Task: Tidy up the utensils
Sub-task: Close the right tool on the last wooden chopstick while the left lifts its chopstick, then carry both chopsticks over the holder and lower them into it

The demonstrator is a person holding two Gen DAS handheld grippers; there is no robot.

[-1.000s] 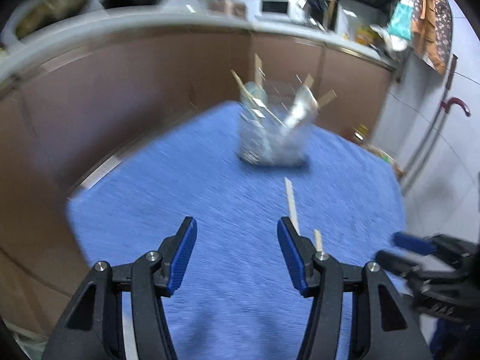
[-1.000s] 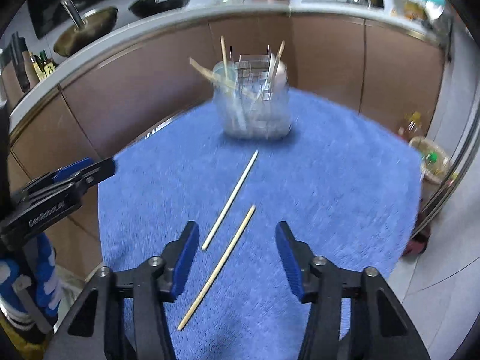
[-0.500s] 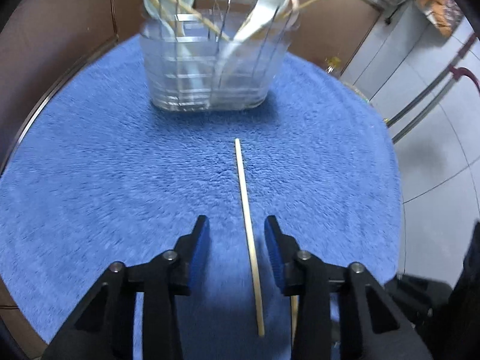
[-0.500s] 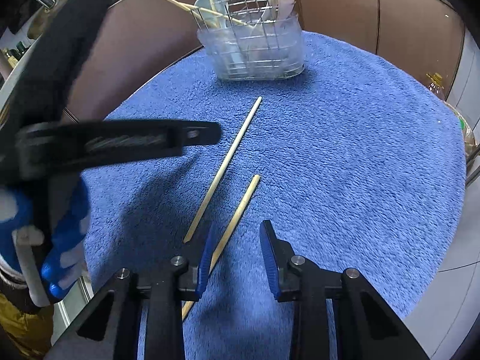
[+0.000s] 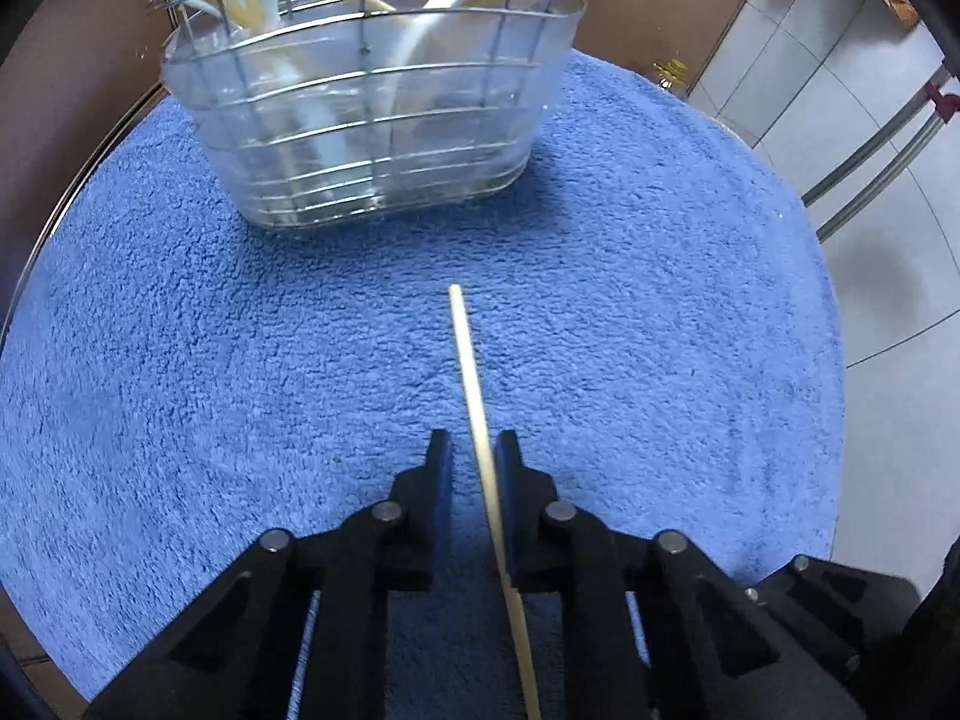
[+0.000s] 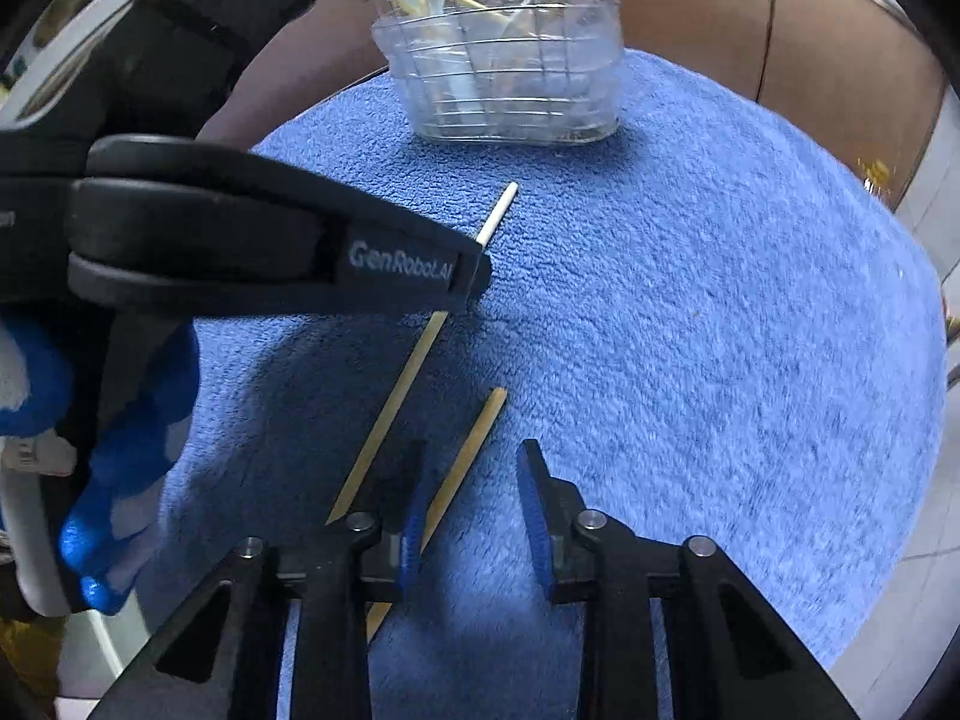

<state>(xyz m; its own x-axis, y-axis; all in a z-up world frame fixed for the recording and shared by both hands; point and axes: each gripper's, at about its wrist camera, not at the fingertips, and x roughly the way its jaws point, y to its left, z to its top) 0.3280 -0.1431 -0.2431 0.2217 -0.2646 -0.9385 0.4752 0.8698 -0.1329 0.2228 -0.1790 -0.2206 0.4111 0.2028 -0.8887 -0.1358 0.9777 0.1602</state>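
Down on the fluffy blue towel (image 5: pixel 240 396), the left gripper (image 5: pixel 474 450) has just been closing, its black jaws nearly together around a thin, pale wooden chopstick (image 5: pixel 468 360), though I cannot tell if both pads press it. Right gripper (image 6: pixel 471 480) has been closing too, jaws apart, a second, shorter-looking chopstick (image 6: pixel 474 438) lying between them near the left pad. Beyond stands one clear plastic tub with a wire basket (image 5: pixel 384 138) holding pale spoons and more sticks, too jumbled to count; two chopsticks lie loose.
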